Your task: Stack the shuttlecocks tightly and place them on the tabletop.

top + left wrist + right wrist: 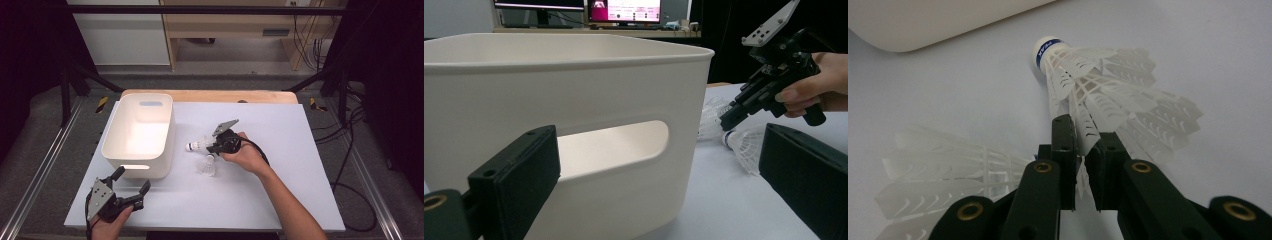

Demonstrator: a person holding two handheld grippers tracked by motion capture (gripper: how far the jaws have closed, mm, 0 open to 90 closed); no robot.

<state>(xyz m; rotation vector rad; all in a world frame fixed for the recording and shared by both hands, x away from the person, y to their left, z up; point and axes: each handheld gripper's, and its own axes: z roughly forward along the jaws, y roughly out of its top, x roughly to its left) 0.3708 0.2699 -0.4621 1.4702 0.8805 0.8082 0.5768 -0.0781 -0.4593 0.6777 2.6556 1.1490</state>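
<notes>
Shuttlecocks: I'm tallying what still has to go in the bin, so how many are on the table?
2. One shuttlecock is pinched by its feathers in the right gripper, beside the white bin. The other shuttlecock lies on the table just nearer the person. The bin looks empty.

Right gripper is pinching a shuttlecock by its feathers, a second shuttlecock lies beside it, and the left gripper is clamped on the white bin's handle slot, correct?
Not quite: the left gripper is open, jaws apart in front of the white bin, touching nothing, as the left gripper view shows. The rest stands.

Grey carpeted floor (pixel 45 125), wooden furniture (pixel 225 25) beyond, monitor (pixel 626 10) glowing.
</notes>
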